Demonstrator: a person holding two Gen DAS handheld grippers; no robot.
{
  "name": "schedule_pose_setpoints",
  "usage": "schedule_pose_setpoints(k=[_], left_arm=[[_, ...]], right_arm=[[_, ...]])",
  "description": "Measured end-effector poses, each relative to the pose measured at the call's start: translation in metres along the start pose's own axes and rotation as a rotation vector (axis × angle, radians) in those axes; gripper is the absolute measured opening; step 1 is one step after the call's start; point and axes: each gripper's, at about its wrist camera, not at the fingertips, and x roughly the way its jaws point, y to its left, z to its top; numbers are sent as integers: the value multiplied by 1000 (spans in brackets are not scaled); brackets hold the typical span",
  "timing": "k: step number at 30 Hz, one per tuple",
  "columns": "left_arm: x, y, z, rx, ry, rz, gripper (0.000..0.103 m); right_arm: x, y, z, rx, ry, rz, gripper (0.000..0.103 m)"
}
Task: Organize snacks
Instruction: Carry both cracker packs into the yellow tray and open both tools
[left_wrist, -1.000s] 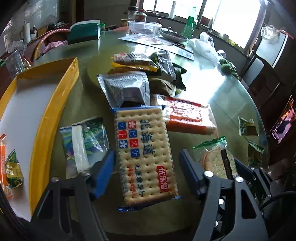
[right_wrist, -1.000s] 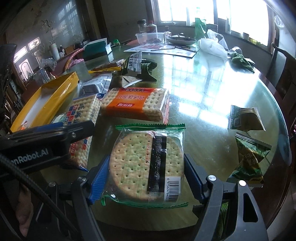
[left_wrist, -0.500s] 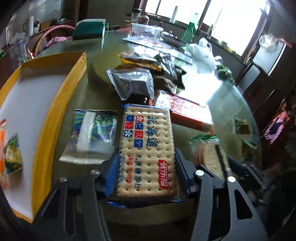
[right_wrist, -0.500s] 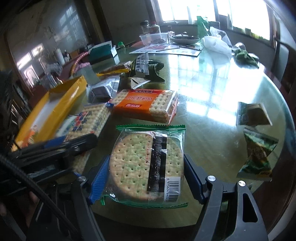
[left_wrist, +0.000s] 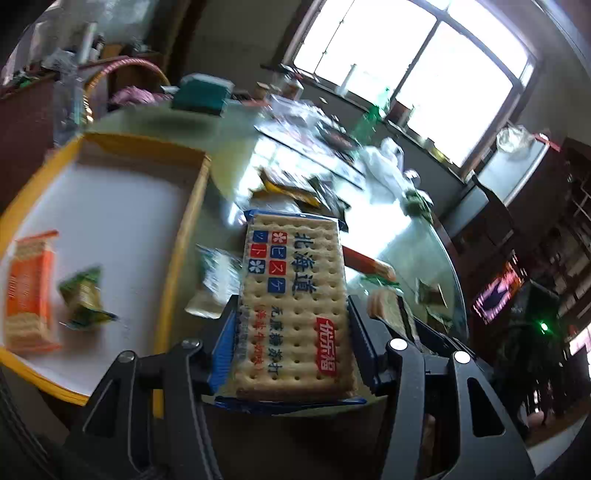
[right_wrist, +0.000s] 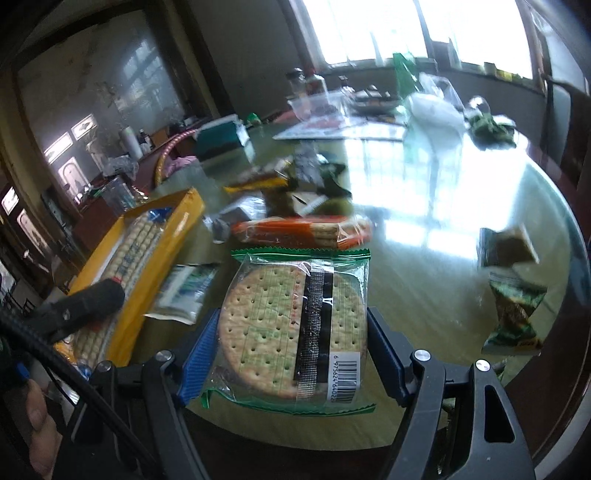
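My left gripper (left_wrist: 291, 332) is shut on a blue-edged rectangular cracker pack (left_wrist: 295, 288), held off the table beside the yellow tray (left_wrist: 181, 236). In the tray lie an orange cracker pack (left_wrist: 27, 291) and a small green packet (left_wrist: 85, 299). My right gripper (right_wrist: 291, 350) is shut on a round cracker pack (right_wrist: 291, 325) in a clear, green-edged wrapper, held just above the glass table (right_wrist: 424, 277). In the right wrist view the blue-edged pack (right_wrist: 136, 251) hangs over the yellow tray (right_wrist: 177, 236).
An orange cracker pack (right_wrist: 303, 230) lies on the table just beyond the round one. A clear packet (right_wrist: 184, 291) sits beside the tray. Two green packets (right_wrist: 513, 314) lie near the right table edge. A snack pile (right_wrist: 295, 181) and kitchen clutter fill the far side.
My left gripper closed on the blue-edged cracker pack, lifted it and carried it left toward the tray. My right gripper rose a little with the round cracker pack.
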Motion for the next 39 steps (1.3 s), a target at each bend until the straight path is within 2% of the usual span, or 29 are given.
schedule_pose_setpoints(k=[6, 12, 14, 20, 26, 33, 39], left_arm=[[-21, 29, 12, -78, -61, 10, 57], [-35, 53, 18, -145, -51, -81, 57], [-41, 59, 18, -162, -60, -86, 57], [-48, 84, 27, -168, -122, 28, 57], [-53, 128, 37, -239, -158, 113, 57], [-45, 175, 61, -283, -165, 203, 57], [-22, 195, 72, -286, -114, 291, 57]], right_arm=[[-3, 40, 10, -89, -6, 3, 76], [-7, 68, 20, -142, -21, -7, 76], [-8, 70, 23, -138, -28, -5, 76], [-17, 73, 32, -144, -74, 58, 76], [3, 113, 40, -202, -53, 166, 76], [58, 165, 51, -260, 43, 248, 76], [98, 200, 53, -309, 95, 242, 76]])
